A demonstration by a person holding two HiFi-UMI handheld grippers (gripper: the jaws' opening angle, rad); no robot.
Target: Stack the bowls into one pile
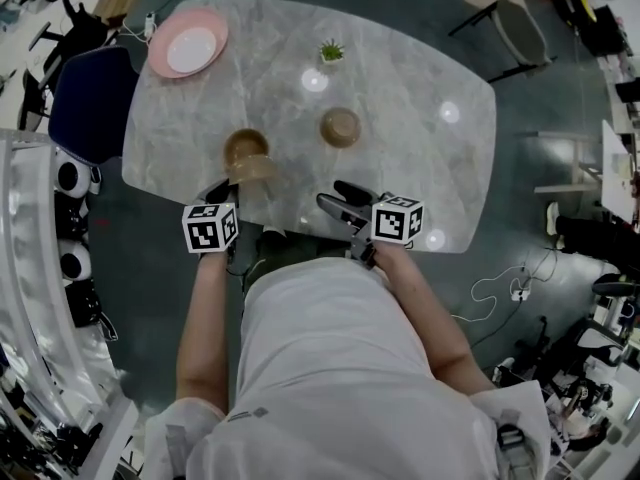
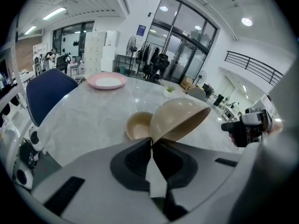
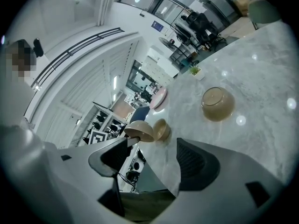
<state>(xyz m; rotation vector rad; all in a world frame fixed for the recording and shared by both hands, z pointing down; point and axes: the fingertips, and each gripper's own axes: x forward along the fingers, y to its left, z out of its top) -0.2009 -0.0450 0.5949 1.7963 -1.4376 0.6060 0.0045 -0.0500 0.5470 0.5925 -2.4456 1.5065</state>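
Note:
Three tan bowls are in view. My left gripper (image 1: 228, 190) (image 2: 151, 141) is shut on the rim of one bowl (image 1: 256, 171) (image 2: 182, 118), which hangs tilted just above the table's near edge. Right behind it a second bowl (image 1: 245, 146) (image 2: 139, 125) stands upright on the marble table (image 1: 400, 158). The third bowl (image 1: 340, 127) (image 3: 217, 103) stands alone toward the table's middle. My right gripper (image 1: 338, 198) (image 3: 152, 143) hovers over the near edge, open, with nothing between its fingers. The right gripper view also shows the held bowl (image 3: 139, 130) off to the left.
A pink plate (image 1: 188, 43) (image 2: 107, 80) with a white dish on it lies at the far left corner. A small potted plant (image 1: 331, 51) stands at the far edge. A blue chair (image 1: 88, 98) sits left of the table. Cables and office furniture surround it.

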